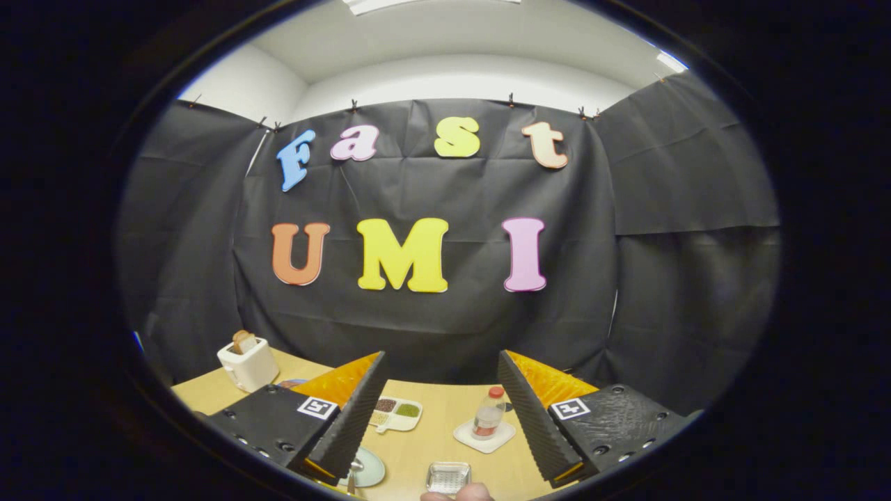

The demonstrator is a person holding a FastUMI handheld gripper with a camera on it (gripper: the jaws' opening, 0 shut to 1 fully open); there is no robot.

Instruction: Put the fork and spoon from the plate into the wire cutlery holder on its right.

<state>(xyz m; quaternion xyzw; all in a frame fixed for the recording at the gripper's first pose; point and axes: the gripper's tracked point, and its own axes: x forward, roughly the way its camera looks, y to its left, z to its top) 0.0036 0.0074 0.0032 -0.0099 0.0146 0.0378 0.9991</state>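
Two fingers of the hand-held gripper (440,410) sit closest to the lens, spread wide apart with nothing between them, so the tool is released and hovers above the scene with its fingers raised over the wooden worktop (424,445). Below the gap between the fingers, that pale worktop runs back to the black cloth wall (431,320) of the booth, with a white ceiling above it.

Beyond the left finger, at the far left of the worktop, stands a white toaster (249,363) with a slice of bread (243,341) poking up from its slot. Just ahead of the fingers, nearer the right one, a small clear bottle (489,413) with a red cap stands upright on a white square coaster (485,437). Nearer the left finger lies a white divided dish (397,412) holding dark and green fillings in separate sections.

Closer in, beside the lower end of the left finger, is the pale plate (370,470), partly hidden by that finger, with one piece of cutlery (353,474) resting on it; whether it is the fork or the spoon cannot be told. To the plate's right, well apart from it, stands the wire cutlery holder (448,477), seen from above. A fingertip of a person's hand (458,493) shows just beneath the holder.
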